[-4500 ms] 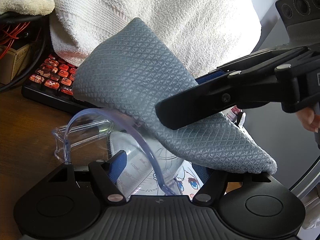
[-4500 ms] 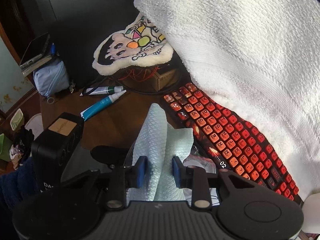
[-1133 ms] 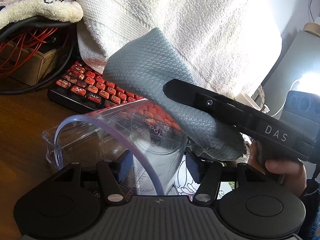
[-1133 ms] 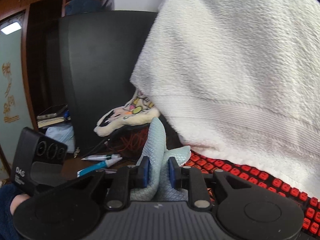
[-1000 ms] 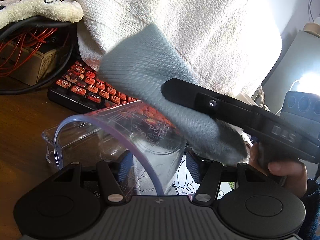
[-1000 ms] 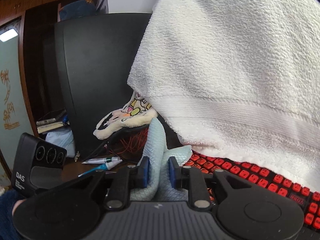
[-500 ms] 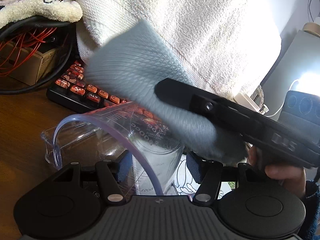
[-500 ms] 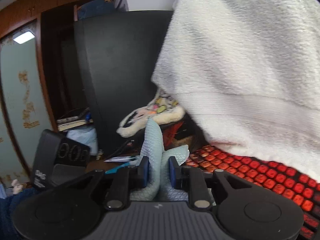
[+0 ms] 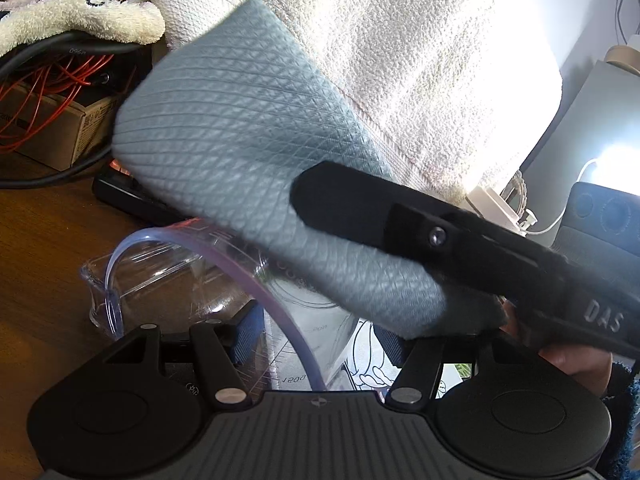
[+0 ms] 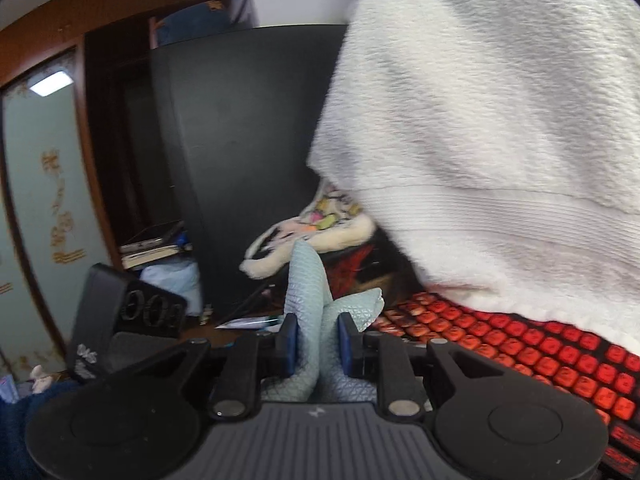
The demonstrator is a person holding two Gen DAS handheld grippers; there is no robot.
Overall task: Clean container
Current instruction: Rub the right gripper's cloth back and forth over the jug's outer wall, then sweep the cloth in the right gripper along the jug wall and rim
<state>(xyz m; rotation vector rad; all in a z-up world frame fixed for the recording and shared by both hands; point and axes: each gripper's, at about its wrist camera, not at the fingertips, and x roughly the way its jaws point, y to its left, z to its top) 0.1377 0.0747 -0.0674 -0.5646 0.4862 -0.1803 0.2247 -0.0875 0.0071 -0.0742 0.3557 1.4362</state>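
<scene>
Towel is filling the upper right of the left wrist frame, white and hanging over the red keyboard. Below it I am carrying the grey cloth, pinched tight in my right gripper, just above the container's mouth. Container, a clear measuring jug, is sitting tilted at lower centre, clamped across its body in my left gripper. Wiping looks underway, I judge; whether the inside is clean yet I cannot tell.
</scene>
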